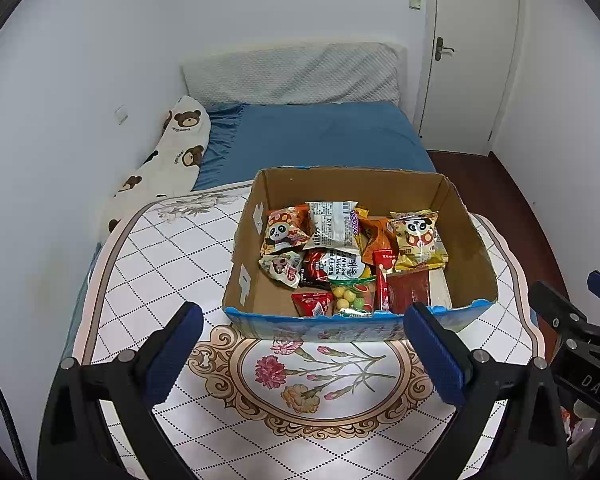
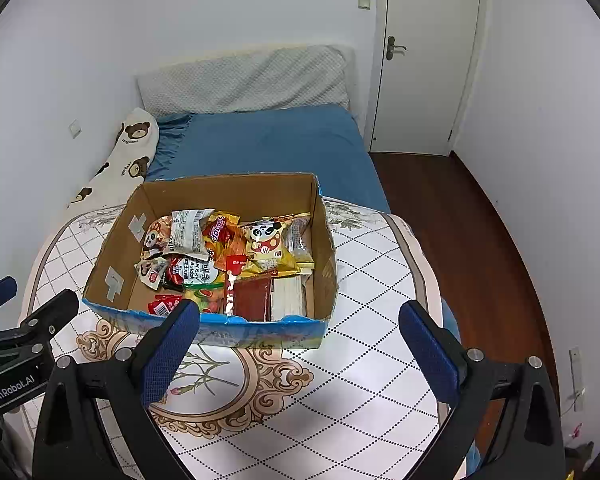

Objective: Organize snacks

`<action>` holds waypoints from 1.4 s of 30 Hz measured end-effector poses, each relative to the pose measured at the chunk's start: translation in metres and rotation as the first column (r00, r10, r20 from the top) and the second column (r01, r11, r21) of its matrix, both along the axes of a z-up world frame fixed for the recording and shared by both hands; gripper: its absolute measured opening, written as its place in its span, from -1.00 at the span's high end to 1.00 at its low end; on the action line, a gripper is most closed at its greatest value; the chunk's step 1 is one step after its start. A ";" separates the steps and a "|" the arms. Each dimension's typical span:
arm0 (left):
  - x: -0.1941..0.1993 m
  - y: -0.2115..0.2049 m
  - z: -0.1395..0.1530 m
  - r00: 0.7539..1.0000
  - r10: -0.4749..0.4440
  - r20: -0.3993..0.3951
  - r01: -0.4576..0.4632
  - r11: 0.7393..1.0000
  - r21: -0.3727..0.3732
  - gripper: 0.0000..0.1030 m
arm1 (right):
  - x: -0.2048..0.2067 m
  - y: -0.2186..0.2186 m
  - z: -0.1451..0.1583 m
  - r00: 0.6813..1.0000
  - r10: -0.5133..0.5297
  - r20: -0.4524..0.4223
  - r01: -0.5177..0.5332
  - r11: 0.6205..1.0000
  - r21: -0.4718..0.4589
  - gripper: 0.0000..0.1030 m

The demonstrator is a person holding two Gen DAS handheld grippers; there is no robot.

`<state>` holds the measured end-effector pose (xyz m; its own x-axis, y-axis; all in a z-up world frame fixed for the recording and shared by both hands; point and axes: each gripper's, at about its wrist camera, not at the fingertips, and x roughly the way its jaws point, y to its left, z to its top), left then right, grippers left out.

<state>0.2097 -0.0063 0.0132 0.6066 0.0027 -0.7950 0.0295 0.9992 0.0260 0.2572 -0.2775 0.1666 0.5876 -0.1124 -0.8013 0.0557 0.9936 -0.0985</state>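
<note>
An open cardboard box (image 1: 472,264) (image 2: 324,264) with a blue front rim sits on a small round table (image 1: 172,264) (image 2: 372,280). Inside lie several snack packs: panda-print bags (image 1: 416,240) (image 2: 268,244), a silver packet (image 1: 334,226) (image 2: 188,232), a bag of coloured candy balls (image 1: 352,296), a red pack (image 1: 312,304) (image 2: 164,305) and a flat red-brown pack (image 1: 410,292) (image 2: 252,298). My left gripper (image 1: 302,316) hovers open before the box's front rim, holding nothing. My right gripper (image 2: 300,314) is open too, at the box's front right corner, and also shows at the right edge of the left wrist view (image 1: 572,320).
The table wears a white cloth with dotted diamonds and a flower medallion (image 1: 320,376). Behind it stands a bed with a blue sheet (image 1: 324,136) (image 2: 268,140) and a bear-print pillow (image 1: 176,148). A white door (image 2: 428,56) and dark wood floor (image 2: 460,232) lie to the right.
</note>
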 end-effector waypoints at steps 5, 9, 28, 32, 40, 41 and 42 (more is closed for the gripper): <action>-0.001 -0.002 0.000 1.000 -0.005 0.006 0.005 1.000 -0.002 -1.00 | -0.003 0.000 0.001 1.000 -0.002 0.002 0.002 1.000 -0.002 -0.97; -0.003 -0.002 -0.001 1.000 -0.007 0.007 0.007 1.000 -0.005 -1.00 | -0.003 -0.001 0.002 1.000 -0.002 0.002 0.002 1.000 -0.006 -0.97; -0.008 -0.002 0.002 0.999 -0.003 0.033 0.003 1.000 -0.002 -1.00 | -0.009 -0.001 0.013 1.000 0.007 0.012 -0.007 1.000 -0.004 -0.98; -0.009 -0.002 0.002 0.999 -0.005 0.032 0.006 1.000 -0.004 -1.00 | -0.010 0.000 0.015 1.000 0.008 0.014 -0.008 1.000 -0.004 -0.98; -0.010 -0.002 0.001 0.999 -0.006 0.031 0.006 1.000 -0.003 -1.00 | -0.010 -0.002 0.018 1.000 0.003 0.015 -0.003 1.000 0.003 -0.98; -0.010 -0.002 0.001 0.999 -0.007 0.031 0.007 1.000 -0.002 -1.00 | -0.010 -0.003 0.019 1.000 0.002 0.015 -0.002 1.000 0.004 -0.98; -0.010 -0.002 0.001 0.999 -0.005 0.032 0.005 1.000 -0.002 -1.00 | -0.010 -0.003 0.019 1.000 0.001 0.015 -0.001 1.000 0.003 -0.98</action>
